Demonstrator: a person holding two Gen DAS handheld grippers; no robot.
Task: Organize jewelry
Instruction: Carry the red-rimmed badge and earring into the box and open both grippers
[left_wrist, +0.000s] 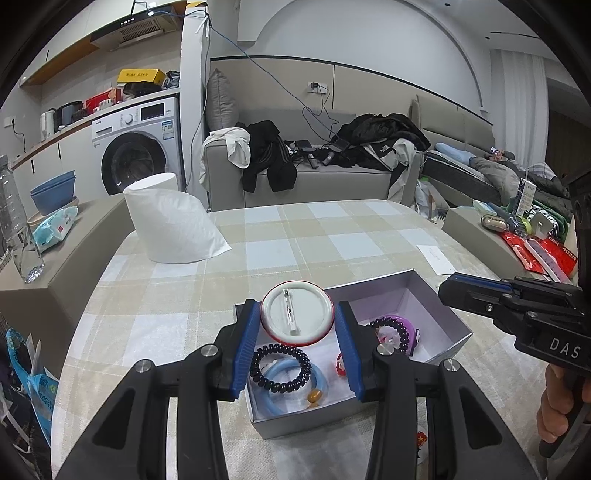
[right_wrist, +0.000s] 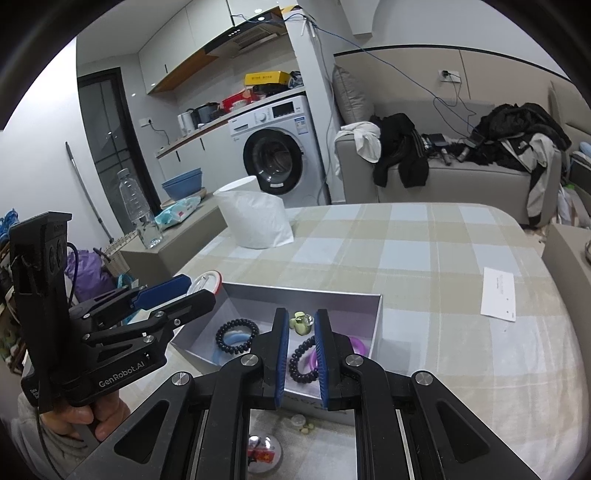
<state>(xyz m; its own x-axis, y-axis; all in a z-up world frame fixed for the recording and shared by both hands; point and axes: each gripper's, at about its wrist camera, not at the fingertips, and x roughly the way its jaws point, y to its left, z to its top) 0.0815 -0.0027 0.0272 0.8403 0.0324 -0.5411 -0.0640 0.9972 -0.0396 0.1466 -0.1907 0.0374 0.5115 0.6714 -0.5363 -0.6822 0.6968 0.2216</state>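
1. Already the box (left_wrist: 436, 295) on the desk (left_wrist: 295, 236) holds several bracelets (left_wrist: 280, 369).
2. Left hand-held gripper (left_wrist: 297, 314) clamps a round pin badge (left_wrist: 297, 314) above the box, not yet dropped.
3. Right hand-held gripper (right_wrist: 301, 325) pinches a small green trinket (right_wrist: 302, 322) over the box.
4. Loose bits (right_wrist: 301, 424) remain outside on the desk.

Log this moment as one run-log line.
left gripper: shut on round pin badge above open box | right gripper: shut, empty, over box | in box: bracelets, hair ties

White red-rimmed badge (left_wrist: 297, 313), black coil band (left_wrist: 279, 367), beige-and-blue checked tablecloth (left_wrist: 295, 240).
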